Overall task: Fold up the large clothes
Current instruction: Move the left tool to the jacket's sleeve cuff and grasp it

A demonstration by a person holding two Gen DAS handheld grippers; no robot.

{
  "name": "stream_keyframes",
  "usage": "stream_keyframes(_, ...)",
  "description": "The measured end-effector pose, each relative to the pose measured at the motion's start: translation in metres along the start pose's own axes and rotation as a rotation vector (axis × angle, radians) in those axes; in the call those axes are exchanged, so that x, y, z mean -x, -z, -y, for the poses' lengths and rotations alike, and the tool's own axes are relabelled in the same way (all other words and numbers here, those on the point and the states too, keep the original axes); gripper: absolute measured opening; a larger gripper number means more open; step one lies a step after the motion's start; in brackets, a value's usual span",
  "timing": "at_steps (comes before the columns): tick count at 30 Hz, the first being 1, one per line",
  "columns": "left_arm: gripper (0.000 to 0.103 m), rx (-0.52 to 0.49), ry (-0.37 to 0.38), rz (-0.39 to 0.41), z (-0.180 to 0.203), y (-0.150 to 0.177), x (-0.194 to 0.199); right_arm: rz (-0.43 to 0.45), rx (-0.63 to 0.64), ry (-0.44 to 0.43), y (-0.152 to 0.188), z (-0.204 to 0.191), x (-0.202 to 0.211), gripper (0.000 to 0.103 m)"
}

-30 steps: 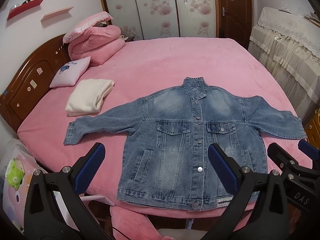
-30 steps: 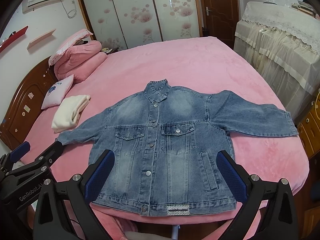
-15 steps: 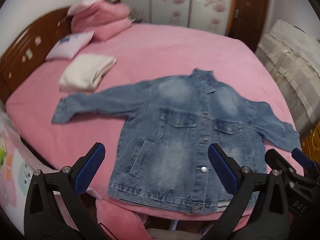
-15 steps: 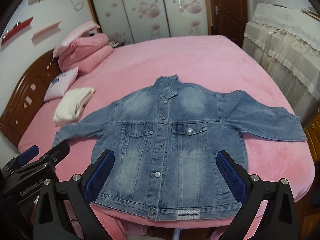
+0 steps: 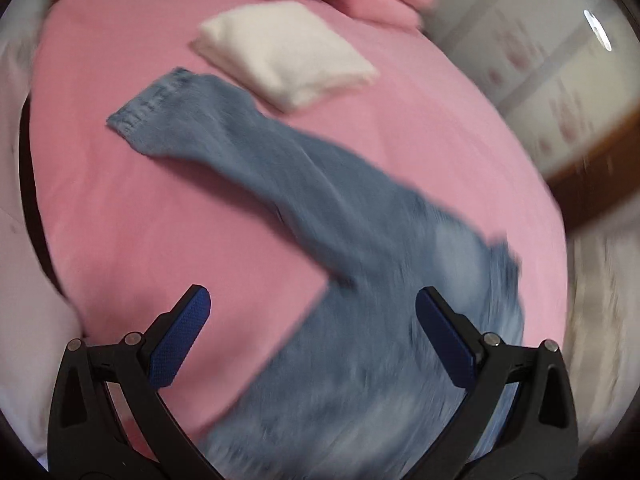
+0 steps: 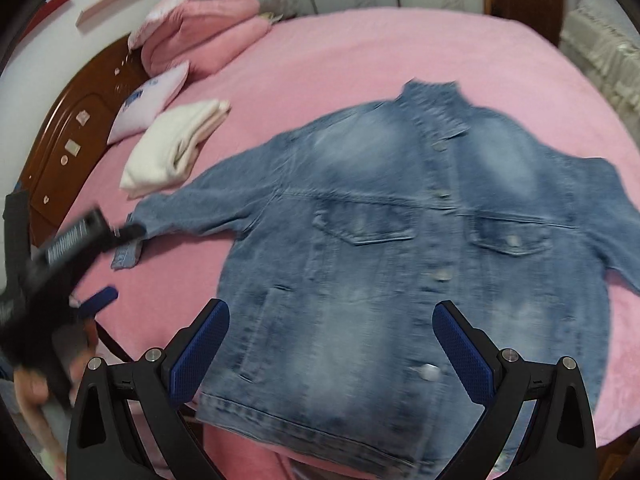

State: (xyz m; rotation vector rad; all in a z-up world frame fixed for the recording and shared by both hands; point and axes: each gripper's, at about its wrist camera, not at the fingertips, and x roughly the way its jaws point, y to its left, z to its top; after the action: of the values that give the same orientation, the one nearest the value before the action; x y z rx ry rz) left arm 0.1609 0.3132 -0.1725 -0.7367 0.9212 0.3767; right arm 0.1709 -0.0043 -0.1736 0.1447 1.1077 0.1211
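Note:
A blue denim jacket [image 6: 400,240] lies flat and buttoned, front up, on the pink bed [image 6: 360,60], its hem at the near edge. My right gripper [image 6: 331,312] hangs open above the jacket's lower front with nothing between its fingers. My left gripper [image 6: 116,264] is out at the left, open, right at the cuff [image 6: 128,256] of the jacket's left sleeve. In the blurred left wrist view, that sleeve [image 5: 280,168] runs from its cuff [image 5: 152,108] down to the body, and the left gripper [image 5: 312,296] stands open near the armpit area.
A folded white garment [image 6: 172,148] lies just beyond the left sleeve, also in the left wrist view [image 5: 284,52]. Stacked pink bedding [image 6: 200,28], a small pillow [image 6: 152,100] and the wooden headboard [image 6: 80,120] sit far left. A hand [image 6: 36,388] holds the left gripper.
My left gripper has swung left and down toward the left sleeve, with strong blur. The right gripper has come in closer over the jacket. Both stay open; the jacket has not moved.

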Motion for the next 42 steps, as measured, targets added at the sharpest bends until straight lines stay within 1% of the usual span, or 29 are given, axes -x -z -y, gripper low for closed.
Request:
stream_keyframes(2,0.102,0.091,-0.031,0.023,-0.019,-0.026,-0.019,-0.035,0.008,-0.008,-0.012,-0.014,-0.022,0.103)
stream_keyframes(6,0.102,0.23,-0.019,0.079,-0.066,-0.072,-0.048,-0.05,0.008,-0.024,-0.03,-0.034,-0.051,0.103)
stream_keyframes(8,0.102,0.301,-0.003,0.082,-0.093,-0.088,-0.06,-0.061,0.009,-0.016,-0.033,-0.037,-0.058,0.103)
stream_keyframes(10,0.102,0.377,-0.025,0.083,-0.124,-0.105,-0.077,-0.059,0.004,0.002,-0.038,-0.042,-0.065,0.103)
stream_keyframes(12,0.102,0.402,-0.079,0.098,-0.146,-0.116,-0.091,-0.062,-0.001,0.016,-0.04,-0.044,-0.067,0.103)
stream_keyframes(13,0.101,0.398,-0.091,0.094,-0.151,-0.117,-0.096,-0.063,-0.001,0.024,-0.041,-0.046,-0.07,0.103)
stream_keyframes(14,0.101,0.403,-0.086,0.091,-0.161,-0.121,-0.104,-0.067,0.001,0.033,-0.042,-0.049,-0.075,0.103)
stream_keyframes(15,0.101,0.432,-0.073,0.087,-0.173,-0.123,-0.113,-0.068,0.002,0.036,-0.04,-0.051,-0.077,0.103)
stream_keyframes(18,0.1,0.518,-0.043,0.085,-0.198,-0.118,-0.126,-0.083,0.012,0.044,-0.032,-0.053,-0.086,0.103)
stream_keyframes(19,0.094,0.543,-0.032,0.085,-0.206,-0.117,-0.132,-0.088,0.017,0.045,-0.028,-0.052,-0.088,0.103)
stream_keyframes(20,0.089,0.568,-0.043,0.094,-0.21,-0.112,-0.134,-0.101,0.024,0.055,-0.025,-0.053,-0.093,0.103)
stream_keyframes(21,0.08,0.588,-0.064,0.113,-0.215,-0.112,-0.139,-0.114,0.03,0.071,-0.022,-0.053,-0.098,0.103)
stream_keyframes(22,0.071,0.585,-0.076,0.126,-0.217,-0.112,-0.141,-0.119,0.033,0.078,-0.019,-0.052,-0.1,0.103)
stream_keyframes(23,0.063,0.559,-0.096,0.158,-0.214,-0.114,-0.142,-0.125,0.041,0.086,-0.016,-0.051,-0.103,0.103)
stream_keyframes(24,0.042,0.534,-0.118,0.19,-0.212,-0.115,-0.142,-0.123,0.046,0.086,-0.013,-0.05,-0.105,0.103)
stream_keyframes(25,0.026,0.501,-0.141,0.22,-0.209,-0.117,-0.144,-0.122,0.058,0.092,-0.011,-0.048,-0.107,0.103)
stream_keyframes(27,0.022,0.497,-0.168,0.249,-0.205,-0.119,-0.147,-0.124,0.068,0.115,-0.008,-0.044,-0.111,0.103)
stream_keyframes(28,0.015,0.516,-0.188,0.263,-0.204,-0.118,-0.148,-0.13,0.068,0.132,-0.007,-0.04,-0.114,0.103)
stream_keyframes(29,0.011,0.532,-0.219,0.271,-0.203,-0.117,-0.148,-0.132,0.06,0.135,-0.007,-0.037,-0.115,0.103)
stream_keyframes(30,0.008,0.533,-0.232,0.276,-0.201,-0.116,-0.147,-0.135,0.049,0.127,-0.007,-0.033,-0.117,0.103)
stream_keyframes(31,0.002,0.515,-0.236,0.297,-0.196,-0.117,-0.146,-0.14,0.041,0.115,-0.007,-0.029,-0.118,0.103)
stream_keyframes(33,0.001,0.465,-0.235,0.344,-0.185,-0.118,-0.139,-0.146,0.029,0.099,-0.009,-0.023,-0.119,0.103)
stream_keyframes(35,0.001,0.398,-0.217,0.407,-0.163,-0.119,-0.122,-0.137,0.018,0.088,-0.01,-0.014,-0.118,0.103)
stream_keyframes(37,0.001,0.359,-0.158,0.496,-0.142,-0.117,-0.104,-0.128,0.0,0.086,-0.012,-0.006,-0.116,0.103)
stream_keyframes(38,0.001,0.341,-0.128,0.524,-0.134,-0.117,-0.096,-0.125,-0.014,0.083,-0.013,-0.002,-0.116,0.103)
stream_keyframes(39,0.001,0.306,-0.072,0.563,-0.119,-0.117,-0.085,-0.123,-0.03,0.078,-0.015,0.003,-0.115,0.103)
stream_keyframes(42,0.001,0.207,0.045,0.632,-0.079,-0.109,-0.054,-0.111,-0.075,0.064,-0.018,0.018,-0.11,0.103)
